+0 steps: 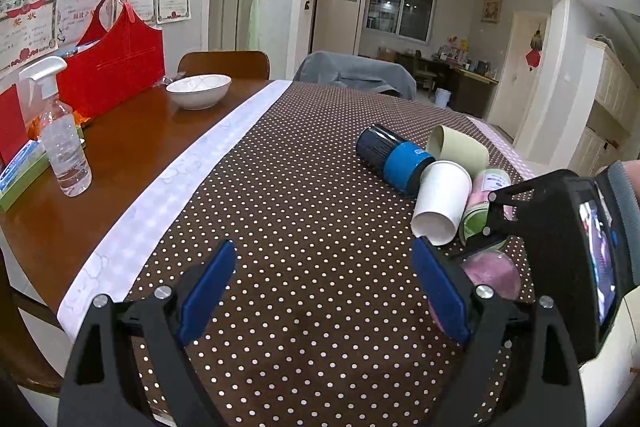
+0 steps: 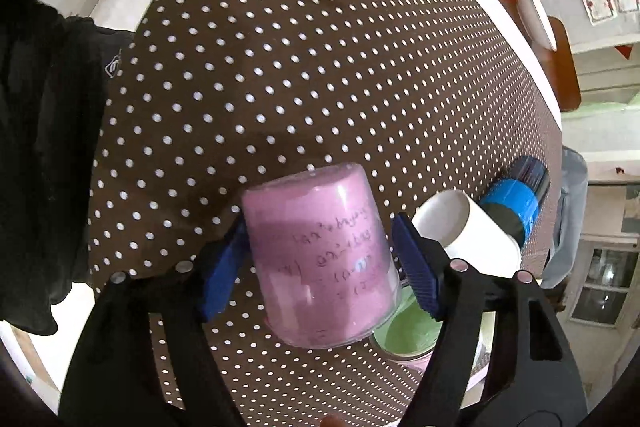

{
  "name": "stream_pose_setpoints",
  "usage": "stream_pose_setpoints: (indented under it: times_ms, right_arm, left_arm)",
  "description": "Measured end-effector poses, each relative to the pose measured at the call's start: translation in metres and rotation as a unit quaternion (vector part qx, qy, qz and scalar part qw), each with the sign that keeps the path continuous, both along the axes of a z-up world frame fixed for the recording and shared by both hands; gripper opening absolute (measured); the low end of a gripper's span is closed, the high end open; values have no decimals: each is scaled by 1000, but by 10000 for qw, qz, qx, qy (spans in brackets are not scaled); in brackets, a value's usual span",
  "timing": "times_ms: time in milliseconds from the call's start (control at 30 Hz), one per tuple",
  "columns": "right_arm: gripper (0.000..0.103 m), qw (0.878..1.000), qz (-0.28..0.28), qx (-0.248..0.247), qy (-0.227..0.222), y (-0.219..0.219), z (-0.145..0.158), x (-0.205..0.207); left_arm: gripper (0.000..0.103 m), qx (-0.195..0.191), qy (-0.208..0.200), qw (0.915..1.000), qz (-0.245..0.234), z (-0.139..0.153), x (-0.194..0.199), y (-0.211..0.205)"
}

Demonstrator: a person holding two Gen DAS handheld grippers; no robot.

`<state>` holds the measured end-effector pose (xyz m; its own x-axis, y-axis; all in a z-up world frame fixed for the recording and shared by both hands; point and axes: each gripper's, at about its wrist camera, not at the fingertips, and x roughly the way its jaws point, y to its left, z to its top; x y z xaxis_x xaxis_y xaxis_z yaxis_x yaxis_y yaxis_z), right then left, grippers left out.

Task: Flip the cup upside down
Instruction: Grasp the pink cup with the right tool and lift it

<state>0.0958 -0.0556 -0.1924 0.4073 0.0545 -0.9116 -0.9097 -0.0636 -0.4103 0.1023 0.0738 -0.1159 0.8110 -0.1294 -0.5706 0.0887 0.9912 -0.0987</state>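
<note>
- The right gripper point(image 2: 318, 263) had its blue pads point(image 2: 222, 275) spread to either side of the pink cup point(image 2: 320, 263), which lay between them; whether they pinched it was unclear.
- Beyond its right finger lay a white paper cup point(image 2: 468, 231), a blue-banded dark cup point(image 2: 516, 197) and a green-lined cup point(image 2: 408, 333).
- The left gripper point(image 1: 322, 291) hung with fingers wide apart over the polka-dot tablecloth point(image 1: 280, 195), holding nothing.

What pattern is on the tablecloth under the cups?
Brown tablecloth with small white polka dots, clearest in the right wrist view.
</note>
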Motion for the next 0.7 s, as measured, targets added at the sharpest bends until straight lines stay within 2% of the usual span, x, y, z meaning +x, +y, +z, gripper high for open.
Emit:
stream_pose_setpoints:
  times_ms: [100, 167, 200, 300, 467, 600, 667, 700]
  right_arm:
    - [73, 9999, -6, -129, 45, 5, -5, 0]
    - [67, 9996, -159, -62, 218, 6, -4, 2]
    - [62, 9993, -261, -8, 281, 6, -2, 6]
    - [62, 9976, -495, 166, 447, 5, 3, 12]
    - [61, 9897, -1027, 722, 692, -9, 20, 21]
    - [61, 9745, -1557, 1361, 874, -29, 37, 24]
    - [61, 9599, -1911, 1788, 1010, -43, 45, 27]
    - [61, 9485, -2131, 2062, 1113, -52, 50, 28]
  left_arm:
    - [88, -10, 33, 10000, -3, -1, 1, -1]
    - [88, -14, 31, 10000, 32, -1, 2, 0]
    - [88, -20, 34, 10000, 29, -1, 2, 1]
    - [88, -14, 21, 10000, 67, -1, 2, 2]
    - [88, -32, -2, 10000, 69, 2, 1, 2]
    - [88, -21, -59, 10000, 17, 6, -4, -3]
    - [88, -21, -100, 9999, -36, 10, -7, -7]
    - [88, -19, -116, 9999, -59, 11, -8, -9]
